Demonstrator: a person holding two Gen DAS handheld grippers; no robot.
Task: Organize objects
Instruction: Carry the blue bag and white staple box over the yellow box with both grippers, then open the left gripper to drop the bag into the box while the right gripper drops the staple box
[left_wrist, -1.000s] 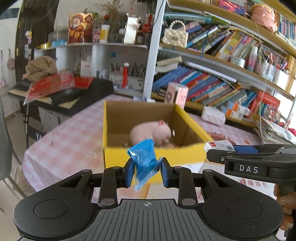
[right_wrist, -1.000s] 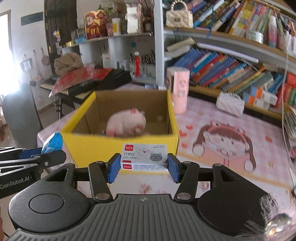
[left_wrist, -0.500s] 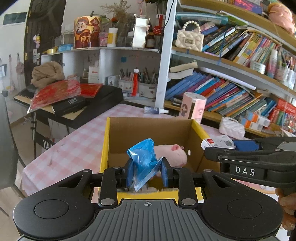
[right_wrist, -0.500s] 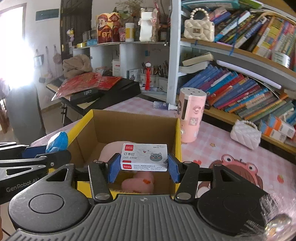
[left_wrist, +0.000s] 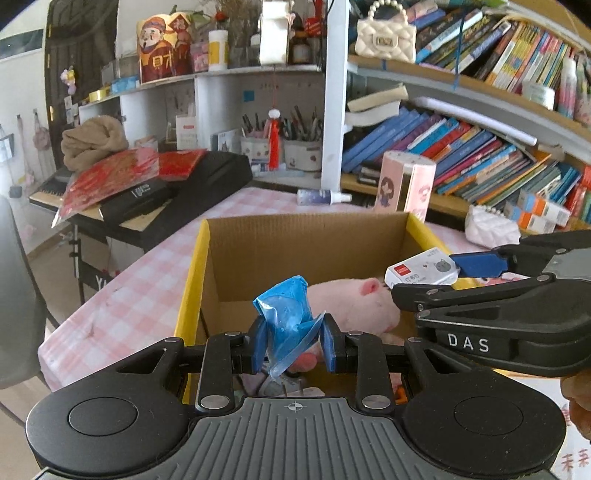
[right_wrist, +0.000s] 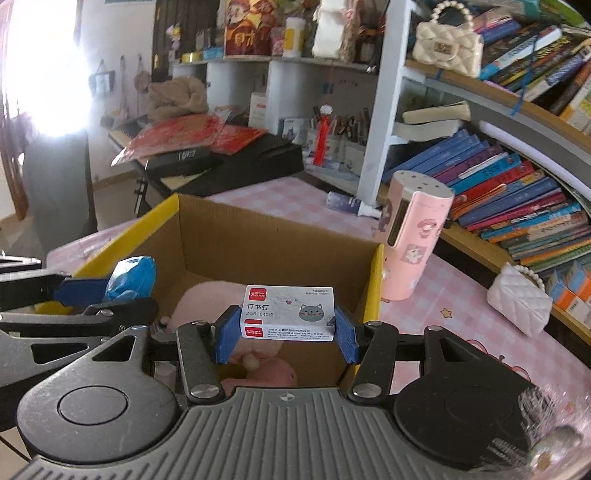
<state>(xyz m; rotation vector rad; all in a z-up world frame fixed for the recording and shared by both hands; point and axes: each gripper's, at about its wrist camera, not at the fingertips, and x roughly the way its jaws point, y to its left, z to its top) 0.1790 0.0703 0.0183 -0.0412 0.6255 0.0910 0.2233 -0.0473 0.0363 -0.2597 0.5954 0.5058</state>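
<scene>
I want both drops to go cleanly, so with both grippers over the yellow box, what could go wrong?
The left gripper pinches the crumpled blue bag, which may cling to a finger. The staple box in the right gripper could land on the pink plush pig and bounce. The grippers sit close above the cardboard box and might bump.

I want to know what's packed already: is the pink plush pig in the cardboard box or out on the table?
In. The pink plush pig lies on the floor of the cardboard box, enclosed by its walls.
</scene>
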